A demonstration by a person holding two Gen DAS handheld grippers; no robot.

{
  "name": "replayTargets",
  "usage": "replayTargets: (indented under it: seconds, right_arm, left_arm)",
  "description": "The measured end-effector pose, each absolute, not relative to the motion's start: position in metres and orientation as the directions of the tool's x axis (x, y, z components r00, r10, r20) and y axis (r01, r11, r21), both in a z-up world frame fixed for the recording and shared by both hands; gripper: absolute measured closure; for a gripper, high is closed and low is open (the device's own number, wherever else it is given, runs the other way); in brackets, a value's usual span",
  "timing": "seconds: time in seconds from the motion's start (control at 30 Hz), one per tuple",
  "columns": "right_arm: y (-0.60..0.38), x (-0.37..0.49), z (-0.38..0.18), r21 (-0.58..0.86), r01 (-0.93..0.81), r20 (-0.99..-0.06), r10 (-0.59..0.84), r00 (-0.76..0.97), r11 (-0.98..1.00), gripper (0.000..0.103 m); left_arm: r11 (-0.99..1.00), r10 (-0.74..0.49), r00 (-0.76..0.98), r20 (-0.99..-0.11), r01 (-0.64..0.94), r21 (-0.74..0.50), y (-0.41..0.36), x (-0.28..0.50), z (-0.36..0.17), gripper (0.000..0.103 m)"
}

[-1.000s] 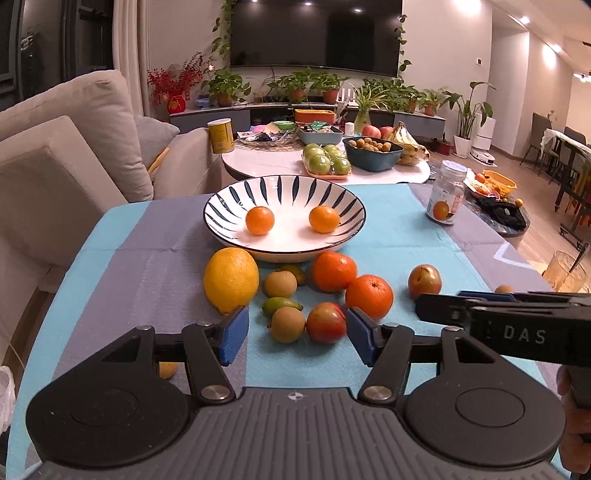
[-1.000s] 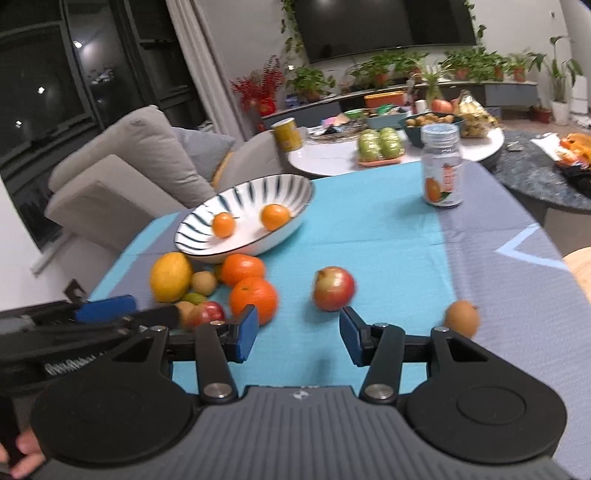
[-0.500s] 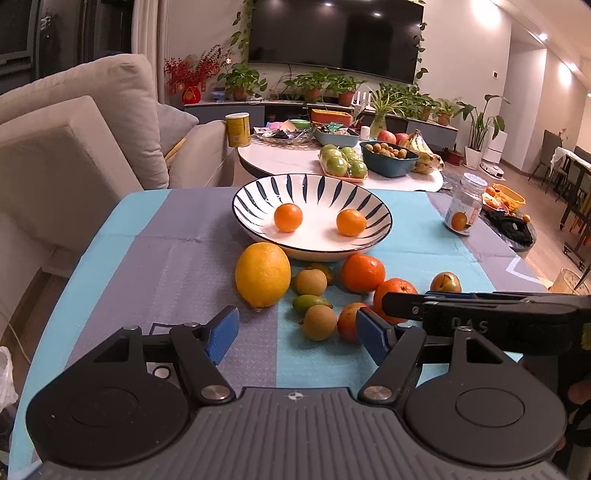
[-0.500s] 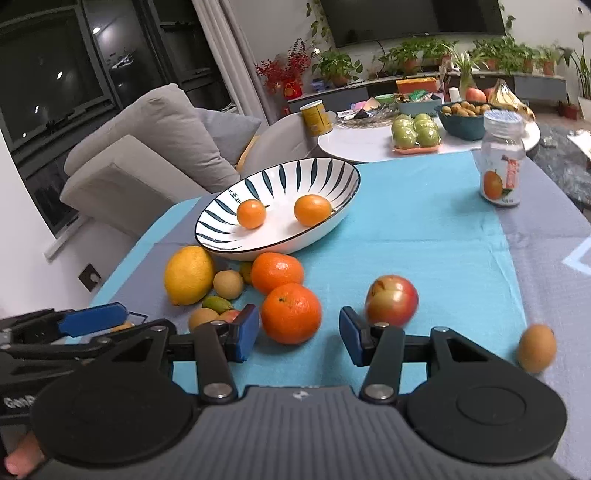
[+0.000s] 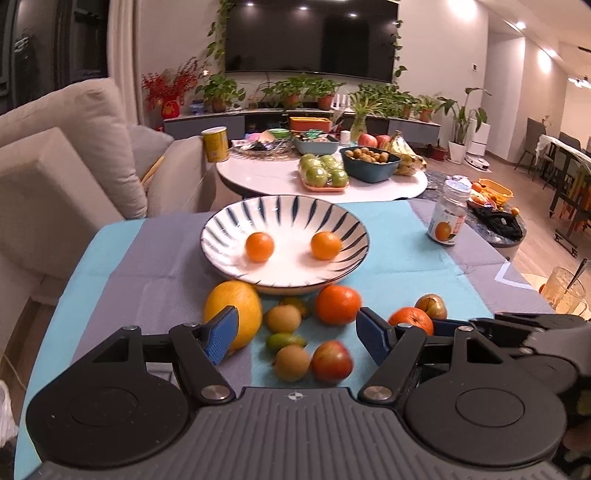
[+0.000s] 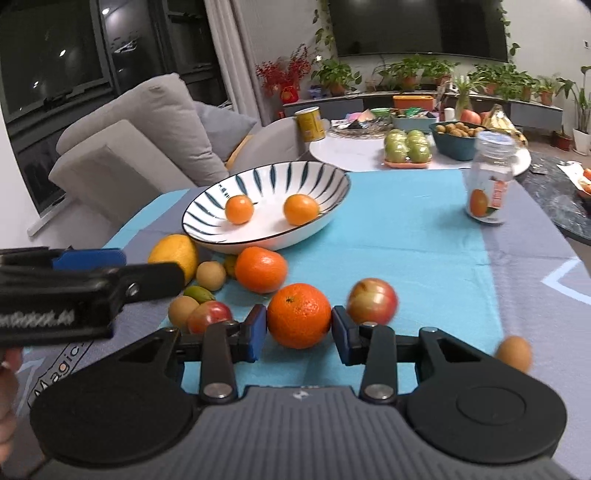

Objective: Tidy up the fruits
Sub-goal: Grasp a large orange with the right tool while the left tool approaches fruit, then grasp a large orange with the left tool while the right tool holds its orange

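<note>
Your scene is lit warm and fairly bright by ceiling spotlights (image 5: 349, 11), which glare off the TV (image 5: 310, 37). The striped bowl (image 5: 284, 218) washes out white inside. Fisheye bending curves the sofa (image 5: 55, 166) and room edges. In your right view the apple (image 6: 373, 301) and jar (image 6: 489, 177) smear with motion blur; windows (image 6: 55, 55) are dark.

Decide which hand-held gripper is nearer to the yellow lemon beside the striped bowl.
Left. The left hand-held gripper has its left finger right in front of the lemon. The right hand-held gripper brackets an orange, several fruits away from it.
</note>
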State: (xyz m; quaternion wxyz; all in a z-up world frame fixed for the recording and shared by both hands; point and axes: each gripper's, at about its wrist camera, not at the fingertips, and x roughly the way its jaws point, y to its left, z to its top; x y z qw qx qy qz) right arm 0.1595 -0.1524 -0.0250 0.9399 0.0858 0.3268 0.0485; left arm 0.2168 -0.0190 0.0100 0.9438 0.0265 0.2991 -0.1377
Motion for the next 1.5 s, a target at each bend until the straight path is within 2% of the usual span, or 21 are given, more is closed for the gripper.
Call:
replayTargets:
  seconds: [0.5, 1.0, 1.07, 1.27, 1.3, 1.33, 1.4, 1.5]
  right_arm:
    - [-0.178, 0.139, -0.022, 0.264, 0.018, -0.548, 0.135, 0.825, 0.964, 0.038]
    - [-0.184, 0.138, -0.023, 0.302, 0.012, -0.542, 0.162, 0.824, 0.953, 0.038]
    - [-0.184, 0.138, -0.023, 0.308, 0.009, -0.541, 0.167, 0.824, 0.951, 0.038]
    - [-0.183, 0.137, -0.024, 0.321, -0.001, -0.54, 0.184, 0.821, 0.947, 0.038]
    - [-0.183, 0.137, -0.024, 0.322, -0.001, -0.541, 0.184, 0.821, 0.947, 0.038]
    - [-0.183, 0.137, -0.024, 0.323, -0.001, -0.54, 0.185, 0.821, 0.946, 0.038]
    - [-0.184, 0.136, -0.024, 0.329, 0.0, -0.538, 0.188, 0.822, 0.944, 0.038]
    - [-0.186, 0.137, -0.023, 0.343, 0.002, -0.535, 0.194, 0.822, 0.939, 0.038]
  left_arm:
    - [0.946, -0.222, 0.775, -0.592, 0.319, 0.063, -0.055, 0.237, 0.0, 0.035]
    - [0.947, -0.21, 0.746, -0.632, 0.316, 0.059, -0.062, 0.261, -0.012, 0.035]
    - [0.94, -0.238, 0.731, -0.64, 0.34, 0.039, -0.062, 0.262, -0.015, 0.035]
    - [0.931, -0.234, 0.74, -0.63, 0.357, 0.074, -0.068, 0.257, -0.018, 0.036]
    - [0.93, -0.242, 0.739, -0.629, 0.361, 0.066, -0.068, 0.257, -0.017, 0.041]
    - [0.928, -0.257, 0.734, -0.628, 0.369, 0.052, -0.067, 0.256, -0.017, 0.052]
    - [0.926, -0.267, 0.721, -0.639, 0.375, 0.037, -0.068, 0.258, -0.017, 0.054]
    - [0.923, -0.232, 0.721, -0.653, 0.376, 0.088, -0.074, 0.26, -0.023, 0.056]
